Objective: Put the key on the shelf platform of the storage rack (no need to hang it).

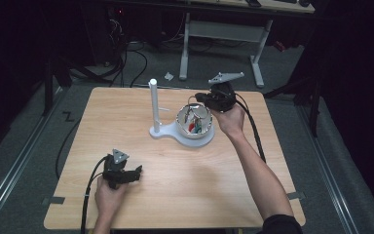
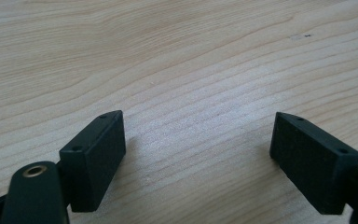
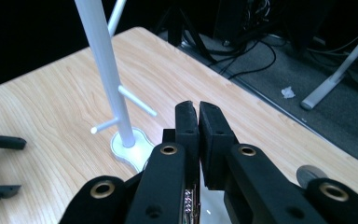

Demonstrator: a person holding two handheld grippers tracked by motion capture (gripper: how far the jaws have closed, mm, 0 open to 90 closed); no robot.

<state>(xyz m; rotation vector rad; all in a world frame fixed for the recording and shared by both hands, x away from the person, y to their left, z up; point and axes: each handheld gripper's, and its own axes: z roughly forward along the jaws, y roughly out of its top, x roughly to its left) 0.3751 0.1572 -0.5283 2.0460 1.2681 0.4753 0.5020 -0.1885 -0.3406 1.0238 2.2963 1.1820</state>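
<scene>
A white stand has an upright post [image 1: 153,105] with short pegs and a white bowl [image 1: 208,130] on its base; the post [image 3: 107,74] rises ahead in the right gripper view. Red and green trinkets [image 1: 195,126] lie in the bowl. My right gripper [image 1: 197,96] hovers over the bowl's far rim, its jaws pressed together [image 3: 198,107] on a thin beaded chain [image 3: 187,201] that hangs down into the bowl. My left gripper [image 1: 139,173] rests low over the front left of the table, open [image 2: 198,126], with bare wood between its fingers.
The wooden table [image 1: 253,161] stands on a grey floor. Cables [image 1: 126,58] and a desk's white legs [image 1: 258,63] lie beyond its far edge. A scrap of white paper [image 3: 287,92] lies on the floor.
</scene>
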